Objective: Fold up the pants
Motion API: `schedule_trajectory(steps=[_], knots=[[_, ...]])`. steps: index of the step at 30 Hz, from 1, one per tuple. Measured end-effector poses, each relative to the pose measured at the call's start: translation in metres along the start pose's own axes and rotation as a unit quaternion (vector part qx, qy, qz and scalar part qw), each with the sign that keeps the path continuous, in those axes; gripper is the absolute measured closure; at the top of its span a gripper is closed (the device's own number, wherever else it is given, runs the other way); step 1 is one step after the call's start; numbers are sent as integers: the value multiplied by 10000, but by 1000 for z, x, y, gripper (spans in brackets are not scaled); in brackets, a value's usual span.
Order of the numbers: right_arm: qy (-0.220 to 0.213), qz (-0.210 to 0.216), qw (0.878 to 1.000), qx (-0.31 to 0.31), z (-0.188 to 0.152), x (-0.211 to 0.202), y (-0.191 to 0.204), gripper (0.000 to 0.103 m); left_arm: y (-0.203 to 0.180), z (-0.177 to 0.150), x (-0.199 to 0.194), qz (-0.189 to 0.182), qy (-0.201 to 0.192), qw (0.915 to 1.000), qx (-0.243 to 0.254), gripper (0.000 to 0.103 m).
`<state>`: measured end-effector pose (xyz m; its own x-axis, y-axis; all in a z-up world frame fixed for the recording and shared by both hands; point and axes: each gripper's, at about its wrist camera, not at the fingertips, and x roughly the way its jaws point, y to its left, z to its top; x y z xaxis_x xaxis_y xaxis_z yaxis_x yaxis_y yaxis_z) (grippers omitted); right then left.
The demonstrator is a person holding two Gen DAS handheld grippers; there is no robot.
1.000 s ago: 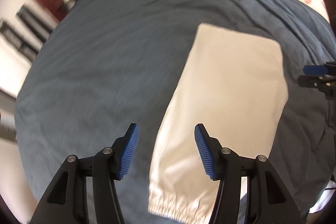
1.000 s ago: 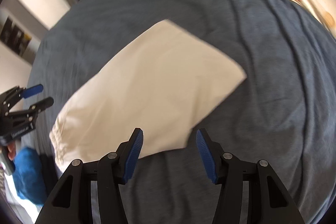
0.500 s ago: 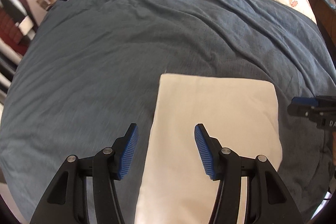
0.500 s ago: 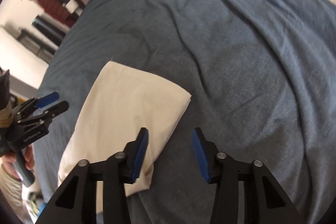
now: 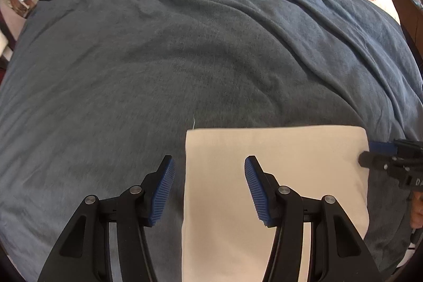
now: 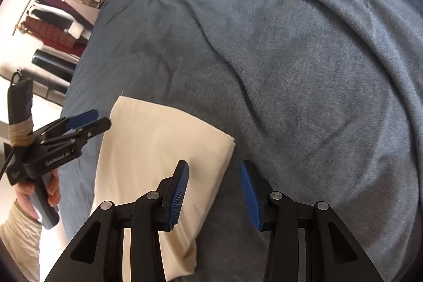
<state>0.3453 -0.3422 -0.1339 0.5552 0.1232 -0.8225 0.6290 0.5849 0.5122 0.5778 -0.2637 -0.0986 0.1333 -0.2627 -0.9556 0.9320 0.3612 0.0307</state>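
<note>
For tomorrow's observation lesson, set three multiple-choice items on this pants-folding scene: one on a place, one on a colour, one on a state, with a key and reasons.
1. Where do the pants lie?
A. on the blue-grey duvet
B. on a chair
C. on the floor

2. What colour are the pants?
A. black
B. cream
C. red

3. How do the left gripper and right gripper stand?
A. both clamped on cloth
B. one open, one shut
C. both open, holding nothing

Key: 1 A, duvet surrounds the folded cloth; 2 B, pale cream in both views; 3 C, the blue pads stand apart with nothing between them.
</note>
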Motion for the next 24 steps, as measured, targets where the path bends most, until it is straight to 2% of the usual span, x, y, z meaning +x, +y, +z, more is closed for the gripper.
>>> schedule_trajectory(steps=[4,19,21,23,24], knots=[[32,-34,10000,61,4,7,0,62,2,4,20,-93,221,9997,70,54],[198,-222,9996,35,3,33,-1,64,16,5,60,-544,529,9971,101,55],[221,-218,9995,45,4,37,-1,64,16,6,63,-620,536,9966,86,58],[227,-217,9995,39,5,41,0,64,16,7,65,-784,573,9953,62,72],[225,-211,9995,30,5,42,2,65,17,7,66,-873,596,9944,40,75]])
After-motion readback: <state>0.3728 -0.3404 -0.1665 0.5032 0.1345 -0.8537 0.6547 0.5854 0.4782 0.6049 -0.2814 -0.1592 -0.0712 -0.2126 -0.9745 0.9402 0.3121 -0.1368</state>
